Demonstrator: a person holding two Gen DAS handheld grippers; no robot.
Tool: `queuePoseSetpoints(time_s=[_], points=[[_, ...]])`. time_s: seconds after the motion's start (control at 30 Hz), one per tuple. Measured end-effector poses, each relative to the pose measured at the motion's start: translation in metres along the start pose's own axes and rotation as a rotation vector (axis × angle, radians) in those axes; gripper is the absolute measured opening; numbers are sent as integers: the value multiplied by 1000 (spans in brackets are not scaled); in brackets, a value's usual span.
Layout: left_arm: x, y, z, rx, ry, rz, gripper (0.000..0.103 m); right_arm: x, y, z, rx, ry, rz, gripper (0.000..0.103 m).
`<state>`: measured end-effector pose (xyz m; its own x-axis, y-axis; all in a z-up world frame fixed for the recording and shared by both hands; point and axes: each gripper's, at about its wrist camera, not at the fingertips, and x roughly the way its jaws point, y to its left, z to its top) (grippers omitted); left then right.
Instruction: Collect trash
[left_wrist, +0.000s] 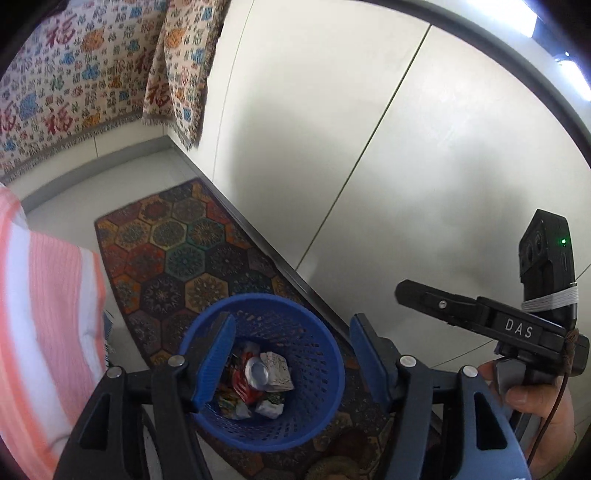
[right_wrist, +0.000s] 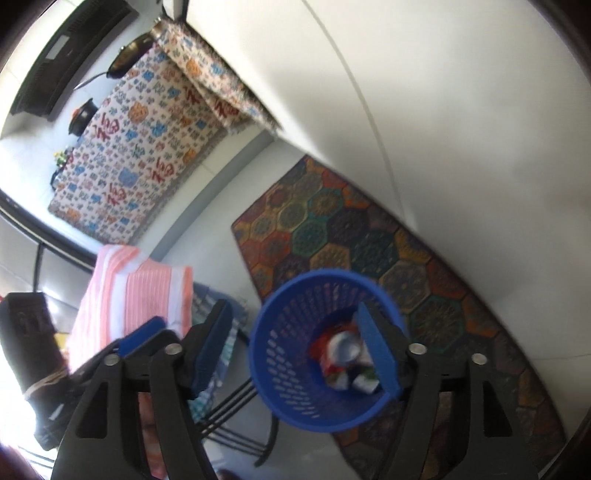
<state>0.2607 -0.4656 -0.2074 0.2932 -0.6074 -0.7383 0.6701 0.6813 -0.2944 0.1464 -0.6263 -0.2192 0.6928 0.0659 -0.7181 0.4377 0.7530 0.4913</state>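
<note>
A blue perforated basket (left_wrist: 317, 343) stands on a patterned rug and holds a crushed can (left_wrist: 256, 373), crumpled paper (left_wrist: 277, 367) and colourful wrappers. My left gripper (left_wrist: 291, 360) hangs over its mouth, open, with nothing between the blue pads. In the right wrist view the same basket (right_wrist: 280, 332) lies below my right gripper (right_wrist: 295, 350), which is wide open and holds nothing; the can (right_wrist: 345, 347) shows beside its right finger. A hand (left_wrist: 535, 398) holds the right tool's black body (left_wrist: 517, 328) at the right edge.
The hexagon-patterned rug (left_wrist: 177, 251) runs along a white cabinet front (left_wrist: 369, 147). A pink and white striped cloth (left_wrist: 48, 314) sits to the left. A printed cloth (right_wrist: 129, 155) hangs at the back. Thin black legs (right_wrist: 236, 406) stand left of the basket.
</note>
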Motion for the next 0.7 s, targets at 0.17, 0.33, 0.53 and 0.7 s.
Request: queuePoseSetpoints(time_s=[0.17,0.33,0.53,0.7], points=[[-49,-15,-15,86,-80,81,86,-34,20,-10,-57,-50,-77,102],[-92,-24,-49,111,-29,104,102,-71,47,-43,-165,-49,-173,103],[-133,-39,-88,109,-42,194,103,-126,64,-102,-253,-57,-352,103],[-162,-45,-100,75,-84,245,103,-165,72,-130,-276,-87,-331,103]])
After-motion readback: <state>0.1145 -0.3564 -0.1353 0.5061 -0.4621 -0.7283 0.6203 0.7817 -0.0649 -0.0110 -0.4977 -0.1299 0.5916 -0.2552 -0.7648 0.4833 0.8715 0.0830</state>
